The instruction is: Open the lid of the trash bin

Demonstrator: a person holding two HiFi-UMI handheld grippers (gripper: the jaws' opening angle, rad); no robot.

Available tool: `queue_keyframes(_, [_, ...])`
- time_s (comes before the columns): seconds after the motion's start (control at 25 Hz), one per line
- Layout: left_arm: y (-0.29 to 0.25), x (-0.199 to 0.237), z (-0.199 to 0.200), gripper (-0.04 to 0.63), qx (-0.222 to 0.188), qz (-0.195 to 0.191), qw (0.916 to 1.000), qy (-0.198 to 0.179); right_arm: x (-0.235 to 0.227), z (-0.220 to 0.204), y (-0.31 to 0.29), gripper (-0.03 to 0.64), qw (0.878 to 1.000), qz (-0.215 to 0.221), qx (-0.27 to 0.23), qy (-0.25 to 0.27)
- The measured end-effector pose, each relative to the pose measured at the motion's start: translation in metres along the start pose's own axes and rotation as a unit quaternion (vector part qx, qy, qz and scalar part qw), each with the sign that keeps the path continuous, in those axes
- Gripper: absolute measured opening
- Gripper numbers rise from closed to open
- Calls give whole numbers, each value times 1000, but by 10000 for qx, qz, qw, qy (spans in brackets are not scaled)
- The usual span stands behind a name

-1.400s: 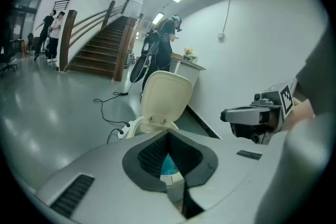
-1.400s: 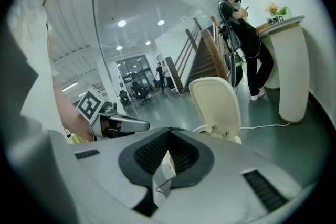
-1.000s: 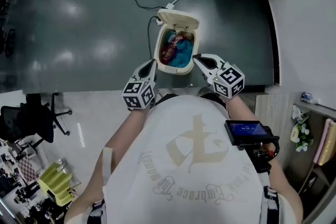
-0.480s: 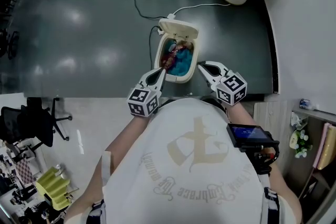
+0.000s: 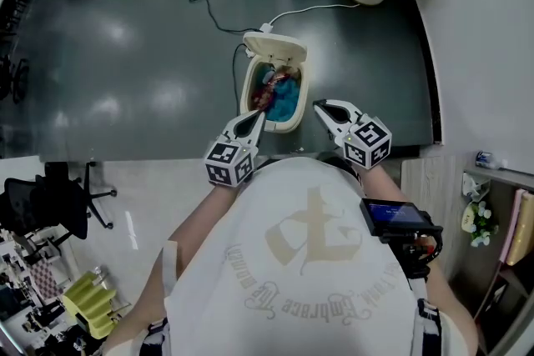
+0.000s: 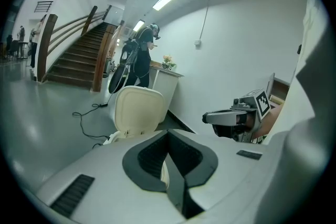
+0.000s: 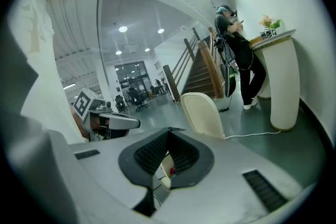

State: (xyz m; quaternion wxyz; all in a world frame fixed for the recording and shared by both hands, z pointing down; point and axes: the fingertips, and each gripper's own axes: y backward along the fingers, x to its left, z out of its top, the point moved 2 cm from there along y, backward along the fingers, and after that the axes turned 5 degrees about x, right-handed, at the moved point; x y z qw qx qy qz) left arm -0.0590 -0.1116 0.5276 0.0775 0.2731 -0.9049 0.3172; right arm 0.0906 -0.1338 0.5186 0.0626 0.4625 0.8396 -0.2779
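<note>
Lid (image 5: pixel 274 48) stands tipped back behind the bin (image 5: pixel 289 126), job looks done, so left gripper (image 5: pixel 257 117) and right gripper (image 5: pixel 319 106) sit at its near rim, jaws closed, empty.

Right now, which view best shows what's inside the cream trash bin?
Head view: it looks down into the open cream plastic trash bin, showing blue and red contents. Both gripper views show mainly its raised lid.

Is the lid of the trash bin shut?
No, the lid stands tipped up at the back of the trash bin, and colourful things show inside.
</note>
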Motion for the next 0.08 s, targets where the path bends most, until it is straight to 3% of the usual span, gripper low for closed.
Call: queue_keyframes(0.08, [0, 2, 0, 14, 15, -28, 10000, -23, 0, -1, -2, 5, 10000, -19, -4, -38])
